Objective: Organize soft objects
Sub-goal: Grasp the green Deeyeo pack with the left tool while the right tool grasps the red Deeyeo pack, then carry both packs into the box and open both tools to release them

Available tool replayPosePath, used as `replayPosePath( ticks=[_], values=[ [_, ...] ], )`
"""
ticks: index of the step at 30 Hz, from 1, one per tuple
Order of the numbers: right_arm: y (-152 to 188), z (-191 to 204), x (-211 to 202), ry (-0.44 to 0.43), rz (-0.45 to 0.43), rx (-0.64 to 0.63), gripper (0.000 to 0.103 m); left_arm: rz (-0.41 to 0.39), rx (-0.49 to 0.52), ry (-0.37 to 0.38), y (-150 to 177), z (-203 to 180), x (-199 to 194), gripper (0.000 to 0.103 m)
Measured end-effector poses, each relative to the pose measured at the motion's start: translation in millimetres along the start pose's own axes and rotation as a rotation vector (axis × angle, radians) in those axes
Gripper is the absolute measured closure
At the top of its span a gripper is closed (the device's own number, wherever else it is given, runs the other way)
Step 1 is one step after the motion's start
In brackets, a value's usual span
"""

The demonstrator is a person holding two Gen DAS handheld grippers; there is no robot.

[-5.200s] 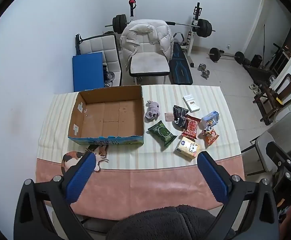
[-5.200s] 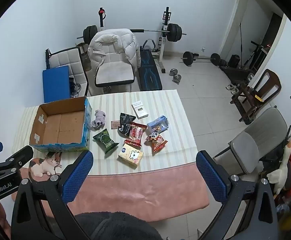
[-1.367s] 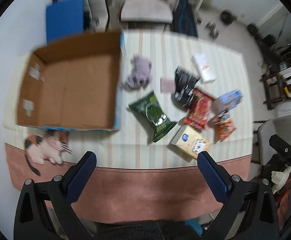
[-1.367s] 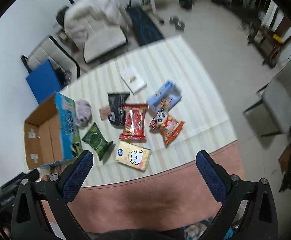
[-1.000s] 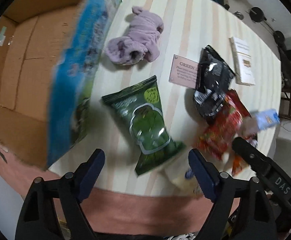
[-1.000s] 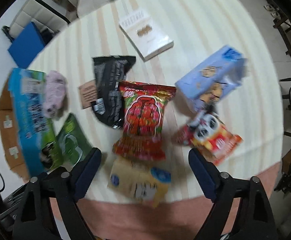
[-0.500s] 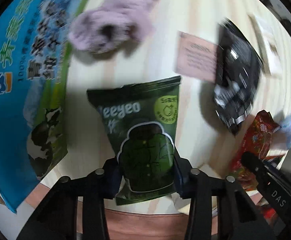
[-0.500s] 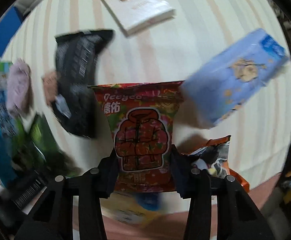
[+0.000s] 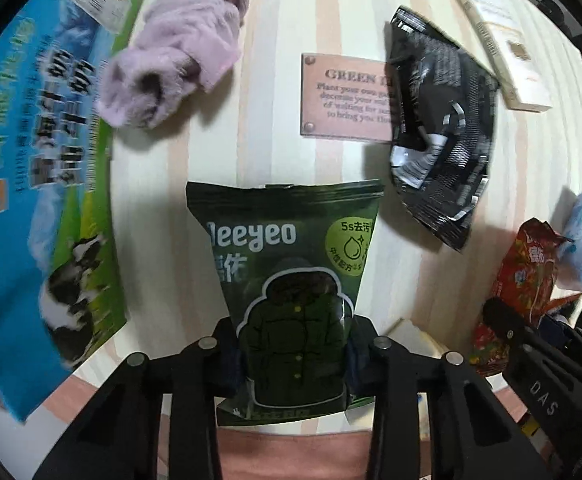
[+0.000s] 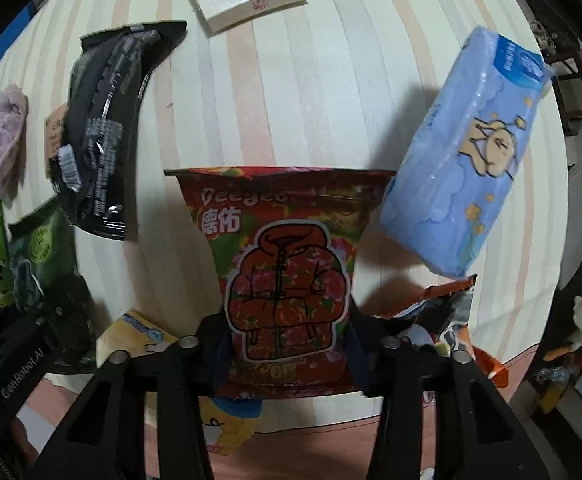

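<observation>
Two slick packs at risk: left gripper [image 9: 293, 354] closing on green pouch [image 9: 291, 280], right gripper [image 10: 289, 344] on red pouch [image 10: 287, 272] (both may slip).

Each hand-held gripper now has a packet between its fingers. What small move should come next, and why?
Probably finish closing, then lift both slightly. The left hand-held gripper is closing on the green packet, the right hand-held gripper on the red packet; both packets seem to lie on the striped table.
</observation>
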State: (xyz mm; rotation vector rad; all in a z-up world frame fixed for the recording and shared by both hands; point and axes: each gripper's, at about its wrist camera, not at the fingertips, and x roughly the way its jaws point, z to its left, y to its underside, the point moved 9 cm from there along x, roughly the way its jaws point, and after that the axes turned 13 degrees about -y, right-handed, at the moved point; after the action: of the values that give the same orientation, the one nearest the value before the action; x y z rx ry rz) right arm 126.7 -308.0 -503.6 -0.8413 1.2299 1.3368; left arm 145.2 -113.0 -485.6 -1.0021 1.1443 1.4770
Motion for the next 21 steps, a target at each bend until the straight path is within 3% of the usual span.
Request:
replayPosePath(
  ticks=[6, 11, 14, 17, 21],
  values=[
    [12.6, 5.9, -45.2, -0.097, -0.068, -0.003, 0.058, -0.137, 0.024, 0.053, 33.1, 8.2, -77.5, 0.070],
    [33.5, 35.7, -97.4, -0.194, -0.134, -0.075, 0.058, -0.268, 0.025, 0.112, 68.0, 41.6, -148.3, 0.070],
    [48.2, 66.5, -135.8, -0.258, -0.164, -0.127, 0.058, -0.297, 0.007, 0.126, 82.0, 73.2, -183.1, 0.070],
    [58.3, 115.8, -162.2, -0.309, -0.188, -0.187, 0.058, -0.307, -0.034, 0.126, 60.1, 102.4, -193.7, 0.070],
    [61.0, 185.6, -189.9, -0.362, -0.207, -0.272, 0.058, -0.324, -0.093, 0.108, 43.5, 179.4, -189.5, 0.070]
  ],
)
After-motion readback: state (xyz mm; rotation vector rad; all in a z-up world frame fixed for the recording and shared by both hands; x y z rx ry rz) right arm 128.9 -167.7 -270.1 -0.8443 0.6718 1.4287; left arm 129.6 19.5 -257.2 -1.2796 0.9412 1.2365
